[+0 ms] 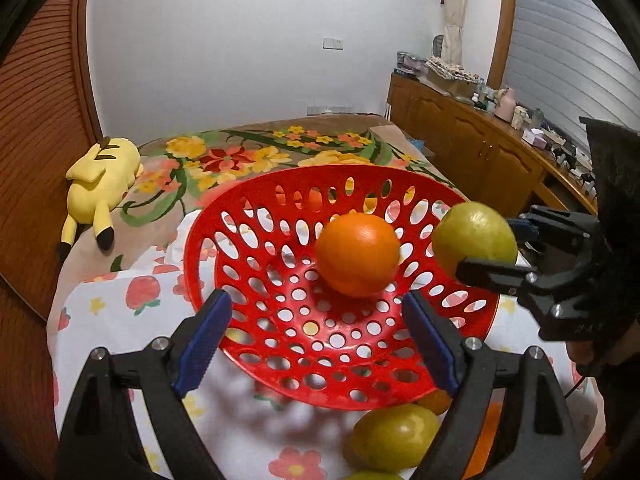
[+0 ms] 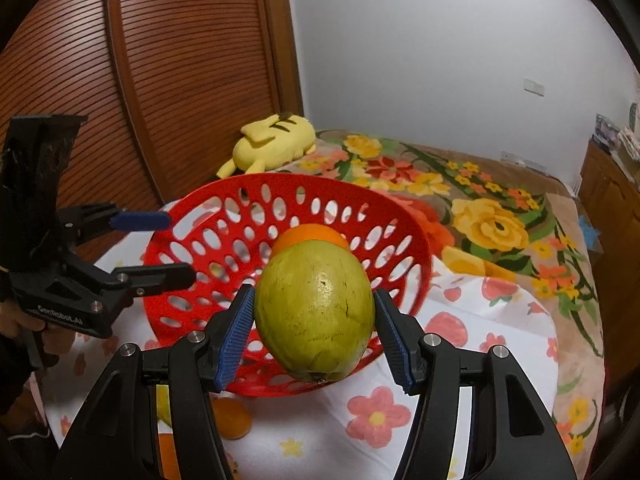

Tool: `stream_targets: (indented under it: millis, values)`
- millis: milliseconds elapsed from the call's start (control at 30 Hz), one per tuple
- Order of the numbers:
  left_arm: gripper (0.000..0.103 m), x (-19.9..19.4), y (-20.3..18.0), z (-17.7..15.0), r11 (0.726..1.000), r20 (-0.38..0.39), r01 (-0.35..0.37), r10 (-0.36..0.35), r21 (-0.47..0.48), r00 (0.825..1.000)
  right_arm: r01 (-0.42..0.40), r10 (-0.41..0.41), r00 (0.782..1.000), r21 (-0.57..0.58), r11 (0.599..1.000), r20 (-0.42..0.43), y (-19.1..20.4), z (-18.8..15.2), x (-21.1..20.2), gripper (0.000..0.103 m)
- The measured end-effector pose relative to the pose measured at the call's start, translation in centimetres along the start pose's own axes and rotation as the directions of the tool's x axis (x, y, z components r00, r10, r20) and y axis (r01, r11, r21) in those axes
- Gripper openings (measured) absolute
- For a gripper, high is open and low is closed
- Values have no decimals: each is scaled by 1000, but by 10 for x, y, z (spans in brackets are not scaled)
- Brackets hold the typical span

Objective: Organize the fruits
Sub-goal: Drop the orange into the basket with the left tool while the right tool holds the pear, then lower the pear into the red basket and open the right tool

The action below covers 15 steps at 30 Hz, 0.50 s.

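Bed-top cloth [image 2: 460,336] carries my red basket [image 2: 404,240], frame centre, an orange [image 1: 358,254] inside; my right gripper [image 2: 314,322] pinches a guava [image 2: 314,312] at its near rim, my left gripper [image 1: 316,340] spread empty; I'd lower the guava beside the orange before letting go

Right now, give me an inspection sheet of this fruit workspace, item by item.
Surface: white cloth with red fruit print over a floral blanket.
Job's things: red perforated plastic basket holding one orange; green guava held at its rim; another green fruit and an orange fruit on the cloth outside it.
Clutter: yellow plush toy.
Grippers: left gripper open, empty; right gripper shut on the guava.
Cables: thin cord near the person's right hand.
Surroundings: wooden slatted door, crowded cabinet.
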<state>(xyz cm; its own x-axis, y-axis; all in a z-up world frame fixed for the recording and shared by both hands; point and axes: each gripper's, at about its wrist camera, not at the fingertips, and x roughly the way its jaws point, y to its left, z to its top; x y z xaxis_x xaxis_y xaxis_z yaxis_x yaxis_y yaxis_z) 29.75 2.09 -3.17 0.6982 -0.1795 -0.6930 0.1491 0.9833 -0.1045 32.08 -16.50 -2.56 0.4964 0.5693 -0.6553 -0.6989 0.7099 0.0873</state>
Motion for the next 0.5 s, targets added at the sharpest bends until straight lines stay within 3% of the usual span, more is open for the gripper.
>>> stream_targets:
  millis: [500]
  values:
    - [87, -15, 11, -18, 1000, 30, 4, -3, -27, 1000, -33, 30, 997, -37, 999, -75, 23, -9, 17, 61]
